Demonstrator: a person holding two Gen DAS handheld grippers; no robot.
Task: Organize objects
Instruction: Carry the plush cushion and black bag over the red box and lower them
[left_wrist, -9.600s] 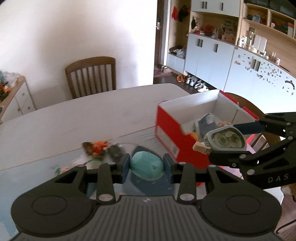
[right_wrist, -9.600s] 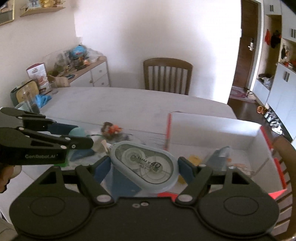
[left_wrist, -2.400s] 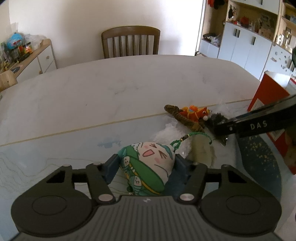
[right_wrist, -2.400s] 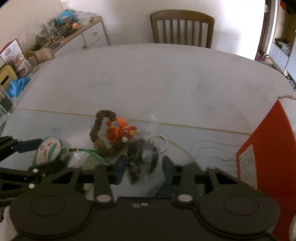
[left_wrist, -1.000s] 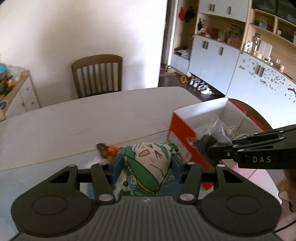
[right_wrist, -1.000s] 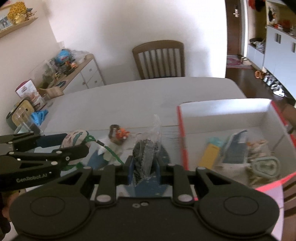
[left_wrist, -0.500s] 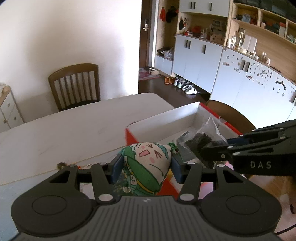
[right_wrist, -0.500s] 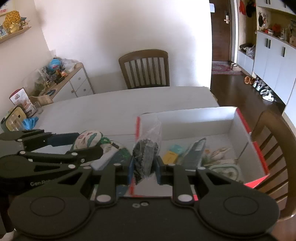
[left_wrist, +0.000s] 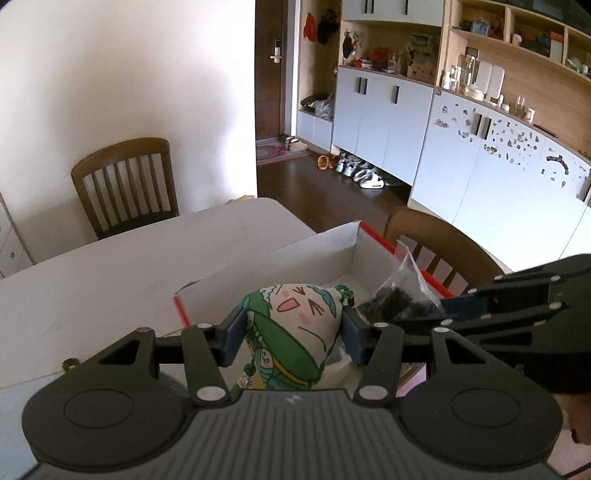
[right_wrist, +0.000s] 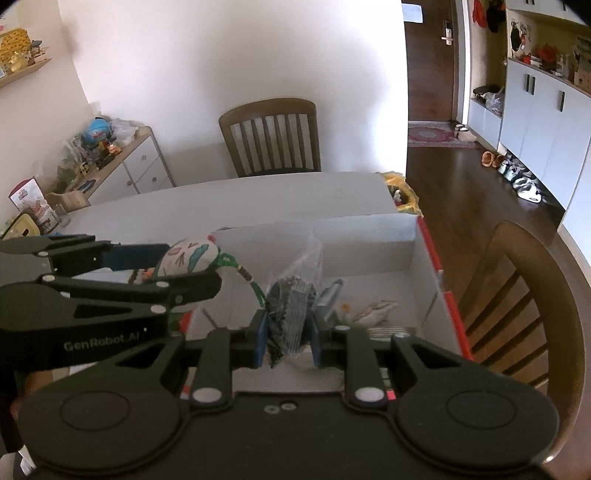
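Both grippers have moved over the red box (right_wrist: 428, 236). The left gripper (left_wrist: 291, 328) squeezes the green pouch (left_wrist: 291, 325); beside it, the right gripper (right_wrist: 287, 326) squeezes the clear bag (right_wrist: 291, 299).

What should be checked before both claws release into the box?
1. Left claw shut on the cartoon pouch: ok.
2. Right claw shut on the clear bag of dark pieces: ok.
3. Both loads above the open red box: ok.
4. Pouch's green cord free of the bag: cannot tell.
5. Bare box floor beneath the pouch: cannot tell, hidden.
6. Claws apart from each other: ok.
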